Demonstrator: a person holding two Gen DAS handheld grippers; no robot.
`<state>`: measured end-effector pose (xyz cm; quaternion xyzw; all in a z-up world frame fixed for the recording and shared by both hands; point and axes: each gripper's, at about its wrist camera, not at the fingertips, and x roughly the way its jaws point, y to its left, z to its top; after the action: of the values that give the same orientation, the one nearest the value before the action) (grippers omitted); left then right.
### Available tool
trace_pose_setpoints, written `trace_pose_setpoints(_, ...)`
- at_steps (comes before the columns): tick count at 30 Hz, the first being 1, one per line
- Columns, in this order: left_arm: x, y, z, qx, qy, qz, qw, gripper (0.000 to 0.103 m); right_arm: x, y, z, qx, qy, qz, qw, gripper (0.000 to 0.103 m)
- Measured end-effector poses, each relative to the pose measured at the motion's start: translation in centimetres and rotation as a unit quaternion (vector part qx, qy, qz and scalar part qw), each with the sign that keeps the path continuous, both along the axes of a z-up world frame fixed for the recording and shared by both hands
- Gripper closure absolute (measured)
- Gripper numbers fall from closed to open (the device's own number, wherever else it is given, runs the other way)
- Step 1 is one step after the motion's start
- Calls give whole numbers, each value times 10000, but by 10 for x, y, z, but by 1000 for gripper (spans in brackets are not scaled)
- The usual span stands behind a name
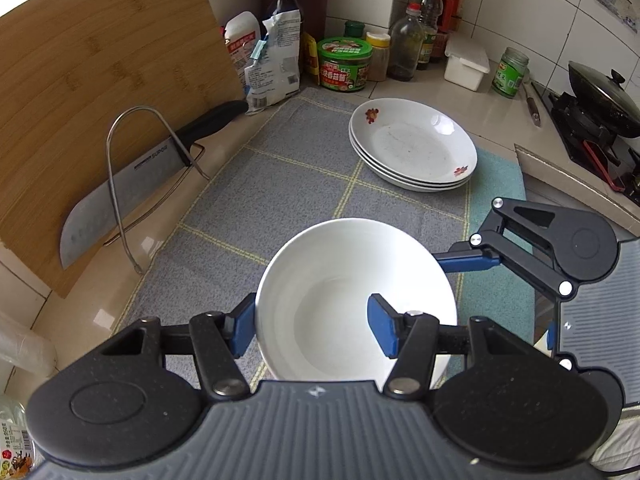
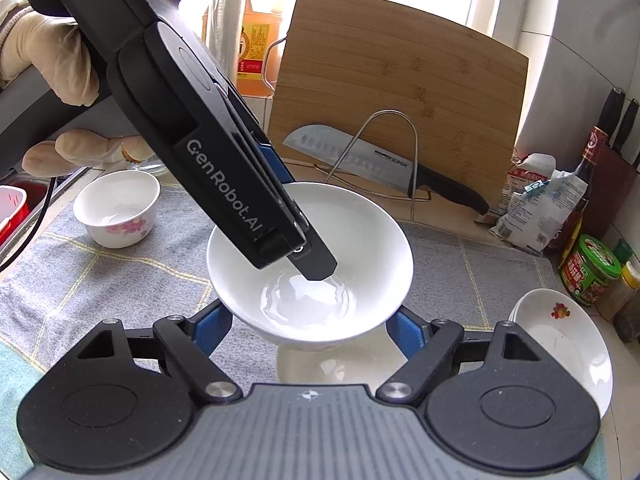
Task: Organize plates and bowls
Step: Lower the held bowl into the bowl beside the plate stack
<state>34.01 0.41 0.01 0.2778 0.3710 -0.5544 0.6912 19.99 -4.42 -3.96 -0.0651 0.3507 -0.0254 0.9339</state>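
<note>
Both grippers held the white bowl [image 1: 356,300] above the checked mat [image 1: 280,184]: left gripper [image 1: 312,330] clamped on its rim, right gripper [image 2: 308,330] around its base, plates [image 1: 412,144] stacked near the counter's back edge.

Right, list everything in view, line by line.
white bowl: one, white, held over the mat
plates: three, white with red flowers, stacked on the mat
small bowl: one, white with pink flowers, on the mat
mat: one, grey, yellow lines, on the counter
cutting board: one, bamboo, leaning behind the knife
knife: one, black-handled, in wire rack
bottles and jars: several, mixed, counter's back
wok: one, black, on the stove
left gripper: one, black-blue, clamping bowl's rim
right gripper: one, black-blue, gripping bowl's lower sides
gloved hand: one, pale, on left gripper's handle
</note>
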Motion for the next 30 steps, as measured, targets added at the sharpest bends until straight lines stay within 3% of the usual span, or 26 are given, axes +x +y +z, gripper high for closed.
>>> trace_pose_setpoints(13,-13,-38,-18,64,246,-332,9991,46,-11,-27,-15,216,242,-502,9982,16)
trace_pose_setpoints(30,-12,-45,-37,245,354,-308,9986,46,-10,-37,-26,572,469,-550,9957,16)
